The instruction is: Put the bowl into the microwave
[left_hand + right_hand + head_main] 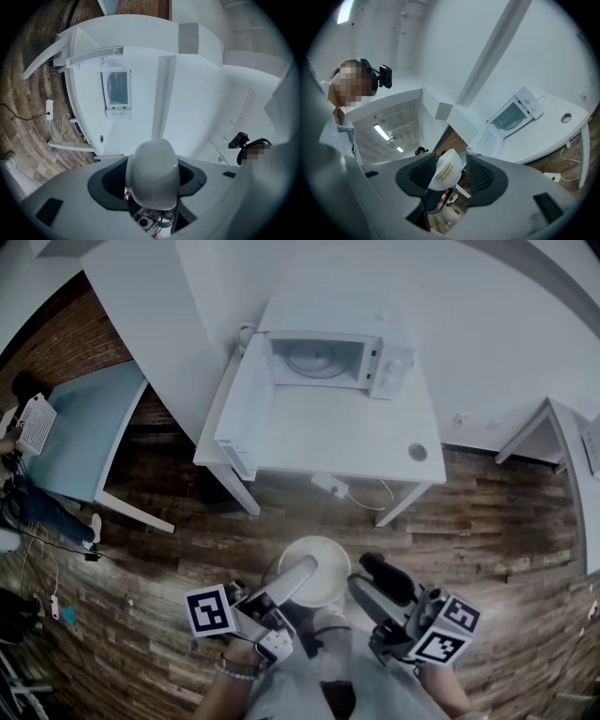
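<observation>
A white bowl (319,576) hangs above the wooden floor, close in front of me. My left gripper (302,573) is shut on it, with one pale finger lying across its rim. In the left gripper view the bowl (152,164) fills the gap between the jaws of that gripper (151,179). My right gripper (366,579) stands open beside the bowl's right edge. In its own view the bowl (446,169), with a yellow label, shows between the jaws of this gripper (450,175), with a gap on one side. The white microwave (328,357) stands on the white table (347,437), door swung open.
A power strip (330,486) with its cable lies on the floor under the table's front edge. A light blue table (80,427) stands at the left before a brick wall. Another white table (562,432) is at the right. The white table has a round hole (417,452).
</observation>
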### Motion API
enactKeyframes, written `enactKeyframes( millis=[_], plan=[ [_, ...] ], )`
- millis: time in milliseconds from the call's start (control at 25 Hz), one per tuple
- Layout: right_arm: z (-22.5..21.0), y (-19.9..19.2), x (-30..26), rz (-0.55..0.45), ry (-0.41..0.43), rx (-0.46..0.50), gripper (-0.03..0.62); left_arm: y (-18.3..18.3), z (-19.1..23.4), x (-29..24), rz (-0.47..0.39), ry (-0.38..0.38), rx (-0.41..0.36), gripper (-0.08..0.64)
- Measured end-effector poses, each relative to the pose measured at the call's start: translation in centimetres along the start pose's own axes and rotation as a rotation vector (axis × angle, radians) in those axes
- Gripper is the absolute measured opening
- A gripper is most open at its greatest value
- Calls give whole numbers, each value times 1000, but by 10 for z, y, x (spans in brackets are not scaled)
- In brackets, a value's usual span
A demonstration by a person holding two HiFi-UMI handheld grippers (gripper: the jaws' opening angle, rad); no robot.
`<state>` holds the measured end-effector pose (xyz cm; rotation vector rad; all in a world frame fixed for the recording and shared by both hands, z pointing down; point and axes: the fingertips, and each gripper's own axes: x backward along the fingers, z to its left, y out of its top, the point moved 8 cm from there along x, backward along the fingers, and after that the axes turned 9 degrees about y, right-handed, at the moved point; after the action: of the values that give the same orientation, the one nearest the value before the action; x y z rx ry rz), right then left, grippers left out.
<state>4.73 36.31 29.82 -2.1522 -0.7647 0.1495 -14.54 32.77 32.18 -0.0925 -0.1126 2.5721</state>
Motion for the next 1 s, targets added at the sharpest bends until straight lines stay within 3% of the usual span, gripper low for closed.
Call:
enactKeyframes(
  millis=[400,1000],
  plan=[
    [-51,40,2,20,42,-25,202,17,-7,-58,-41,8,-17,232],
    [-99,62,-26,27,31,-72,201,57,10,-87,-69,34,20,232]
  ],
)
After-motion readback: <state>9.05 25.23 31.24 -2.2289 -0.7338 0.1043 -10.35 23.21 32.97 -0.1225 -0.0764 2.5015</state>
